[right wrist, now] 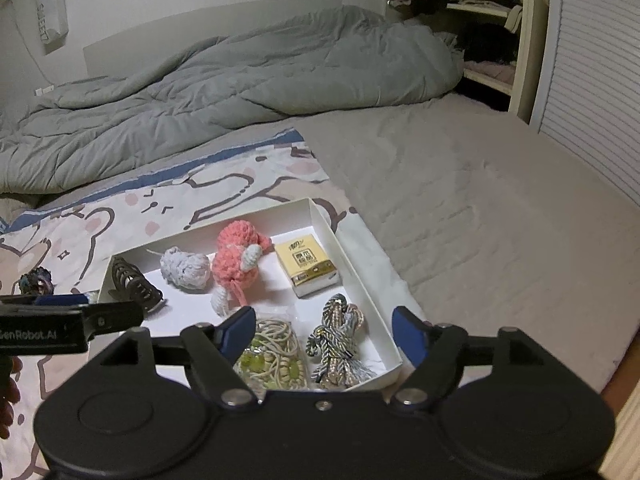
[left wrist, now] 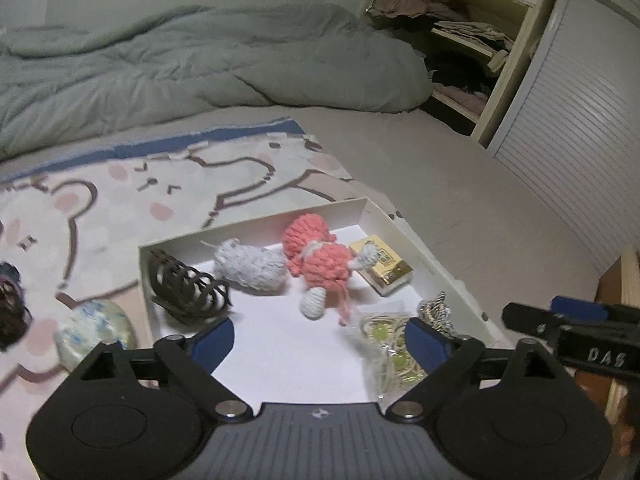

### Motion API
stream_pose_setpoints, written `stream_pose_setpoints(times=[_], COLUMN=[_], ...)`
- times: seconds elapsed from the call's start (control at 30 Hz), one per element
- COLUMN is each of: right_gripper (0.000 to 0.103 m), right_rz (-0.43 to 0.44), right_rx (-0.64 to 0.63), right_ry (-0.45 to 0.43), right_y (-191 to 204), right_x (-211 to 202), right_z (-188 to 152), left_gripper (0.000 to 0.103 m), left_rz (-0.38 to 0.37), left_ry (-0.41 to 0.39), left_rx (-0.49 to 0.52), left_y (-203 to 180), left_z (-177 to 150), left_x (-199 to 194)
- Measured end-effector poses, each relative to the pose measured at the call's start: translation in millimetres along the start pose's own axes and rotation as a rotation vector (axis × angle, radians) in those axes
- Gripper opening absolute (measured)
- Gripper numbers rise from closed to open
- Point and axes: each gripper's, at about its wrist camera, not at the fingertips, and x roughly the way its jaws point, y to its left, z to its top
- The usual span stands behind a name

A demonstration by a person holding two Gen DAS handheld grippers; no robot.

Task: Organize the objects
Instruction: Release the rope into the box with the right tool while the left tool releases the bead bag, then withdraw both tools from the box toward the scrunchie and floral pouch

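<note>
A shallow white box (right wrist: 352, 264) lies on a bed, resting partly on a pink blanket (right wrist: 120, 216) printed with cartoon bears and partly on the plain grey sheet (right wrist: 480, 208). Inside the box, from the person's left to right along the far side, sit a dark brown hair claw clip (right wrist: 134, 284), a pale grey knitted ball (right wrist: 185, 268), a coral pink crocheted doll (right wrist: 236, 260) lying on its side, and a small yellow pack (right wrist: 308, 266) with printed characters. Nearer the cameras, a clear bag of cream cord with green beads (right wrist: 272, 356) lies just beside a bundle of striped braided cord (right wrist: 340, 340). Outside the box, on the blanket, a round blue-and-white patterned case (left wrist: 94, 330) sits near the box's left wall, and a dark scrunchie (right wrist: 36, 280) lies further left. The left gripper (left wrist: 320, 334) hovers over the near part of the box with its blue-padded fingers spread wide and nothing between them. The right gripper (right wrist: 324, 330) hangs over the near right corner, likewise wide open and empty. A rumpled grey-green duvet (right wrist: 224, 92) is heaped at the far side of the bed.
</note>
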Motion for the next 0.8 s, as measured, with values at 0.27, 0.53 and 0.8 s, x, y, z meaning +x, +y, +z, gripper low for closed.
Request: stream_pose_setpoints(times=[0.27,0.53,0.8], right_gripper=[0.089,0.101,0.103], right_rz=[-0.019,-0.021,-0.019], right_rx=[-0.019,-0.025,-0.019], right_ry=[-0.025,-0.04,-0.046], right_y=[9.3,21.4,36.4], right_x=[-14.0,-21.4,-17.9], right_z=[-0.1,-0.1,2.5], left_gripper=[0.103,0.103,0.103], left_rz=[0.037,0.05,0.083], left_ry=[-0.026,-0.031,-0.043], left_rx=[0.043,0.043,0.044], left_y=[12.9,26.2,46.9], left_z=[-0.4,0.1,2.4], left_x=[-18.0,-28.3,-38.3])
